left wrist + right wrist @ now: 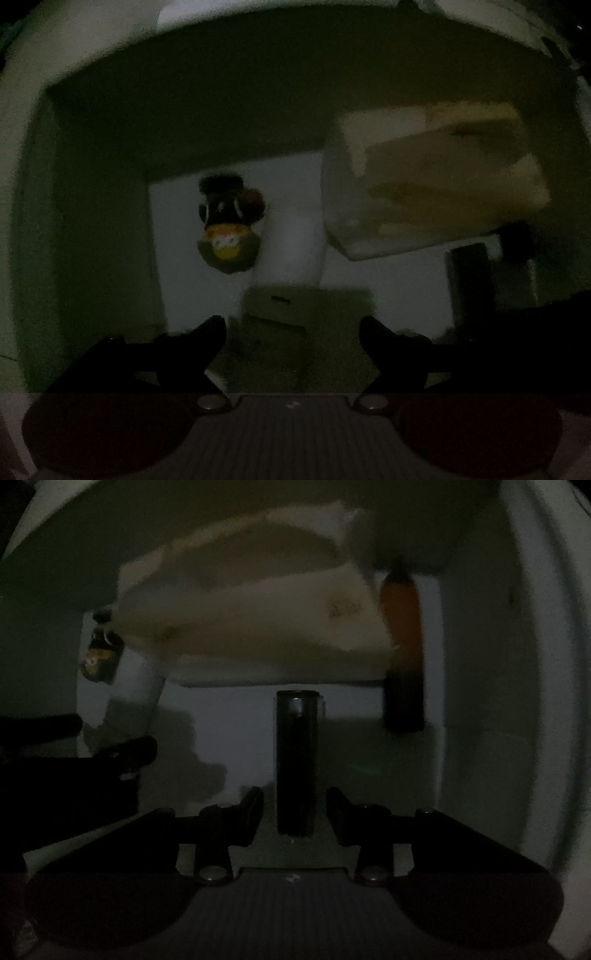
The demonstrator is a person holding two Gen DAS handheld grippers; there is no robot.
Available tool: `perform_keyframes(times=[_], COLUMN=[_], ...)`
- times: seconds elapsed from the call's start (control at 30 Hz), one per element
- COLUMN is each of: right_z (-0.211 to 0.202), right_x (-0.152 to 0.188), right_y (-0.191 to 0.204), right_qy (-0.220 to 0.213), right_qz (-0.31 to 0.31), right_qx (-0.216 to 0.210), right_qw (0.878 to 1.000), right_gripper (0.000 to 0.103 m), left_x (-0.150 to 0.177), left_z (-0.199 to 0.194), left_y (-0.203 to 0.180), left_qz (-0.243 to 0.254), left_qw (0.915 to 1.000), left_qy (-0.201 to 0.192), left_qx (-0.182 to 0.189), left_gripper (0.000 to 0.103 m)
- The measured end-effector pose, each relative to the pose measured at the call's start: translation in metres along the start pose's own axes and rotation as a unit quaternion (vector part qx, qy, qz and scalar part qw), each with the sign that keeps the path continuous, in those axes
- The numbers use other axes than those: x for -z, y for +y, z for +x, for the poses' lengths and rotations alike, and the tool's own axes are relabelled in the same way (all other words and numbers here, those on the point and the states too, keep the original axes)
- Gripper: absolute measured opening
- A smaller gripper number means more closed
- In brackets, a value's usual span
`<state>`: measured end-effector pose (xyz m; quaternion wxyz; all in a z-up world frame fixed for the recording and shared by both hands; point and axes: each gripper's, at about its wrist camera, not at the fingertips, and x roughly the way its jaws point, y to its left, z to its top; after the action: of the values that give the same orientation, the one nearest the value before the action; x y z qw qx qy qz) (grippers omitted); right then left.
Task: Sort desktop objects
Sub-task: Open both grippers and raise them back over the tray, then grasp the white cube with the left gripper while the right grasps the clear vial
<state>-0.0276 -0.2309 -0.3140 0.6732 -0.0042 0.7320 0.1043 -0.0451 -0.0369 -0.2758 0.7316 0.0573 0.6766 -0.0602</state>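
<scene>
The right gripper (294, 814) is spread, with a dark tube (297, 753) lying lengthwise in the gap between its fingers and clear of both. The left gripper (292, 334) is spread too and holds nothing; a pale flat box (291, 321) lies on the bench (399, 295) just ahead of its tips.

Judging by the framing, the right side is lined up on the tube, either to close on it or having let it go; the pictures fit both. If it is a grasp, the fingers should meet the tube square across its sides near the close end, since a round body may roll out of a skewed pinch.

Beyond the tube stands a wooden tray (251, 627), its front edge just past the tube's far end. An orange-and-black cylinder (402, 646) lies to the tray's right, and a small figurine (231, 225) to its left. The left gripper shows at the edge of the right view, near but apart. Open bench lies right of the tube. Dim light blurs fine detail.
</scene>
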Motion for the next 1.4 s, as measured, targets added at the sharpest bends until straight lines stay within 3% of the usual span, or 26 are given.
perform_keyframes(times=[0.23, 0.4, 0.53, 0.77, 1.03, 1.4], right_z=[-0.084, -0.173, -0.226, -0.238, -0.251, -0.198], right_x=[0.002, -0.009, -0.020, -0.048, -0.080, -0.135], right_y=[0.004, 0.014, 0.019, 0.016, 0.011, -0.027], right_qy=[-0.038, -0.082, -0.104, -0.121, -0.141, -0.131], right_qz=[-0.017, -0.021, -0.016, -0.005, 0.008, 0.022], right_qx=[-0.002, 0.000, -0.001, 0.001, 0.003, 0.002], right_qw=[0.999, 0.996, 0.994, 0.993, 0.990, 0.991], right_gripper=[0.042, 0.042, 0.042, 0.042, 0.042, 0.042], left_x=[-0.007, -0.058, -0.075, -0.090, -0.126, -0.178], left_z=[-0.081, -0.144, -0.182, -0.230, -0.193, -0.127], left_y=[0.000, -0.002, 0.000, 0.002, -0.016, -0.027], left_qz=[0.017, 0.022, 0.036, 0.006, 0.008, 0.002], left_qw=[0.9994, 0.9973, 0.9956, 0.9928, 0.9937, 0.9956], left_qy=[-0.028, -0.070, -0.087, -0.119, -0.109, -0.091], left_qx=[0.008, 0.007, 0.000, 0.014, 0.022, 0.023], left_gripper=[0.080, 0.082, 0.086, 0.087, 0.086, 0.085])
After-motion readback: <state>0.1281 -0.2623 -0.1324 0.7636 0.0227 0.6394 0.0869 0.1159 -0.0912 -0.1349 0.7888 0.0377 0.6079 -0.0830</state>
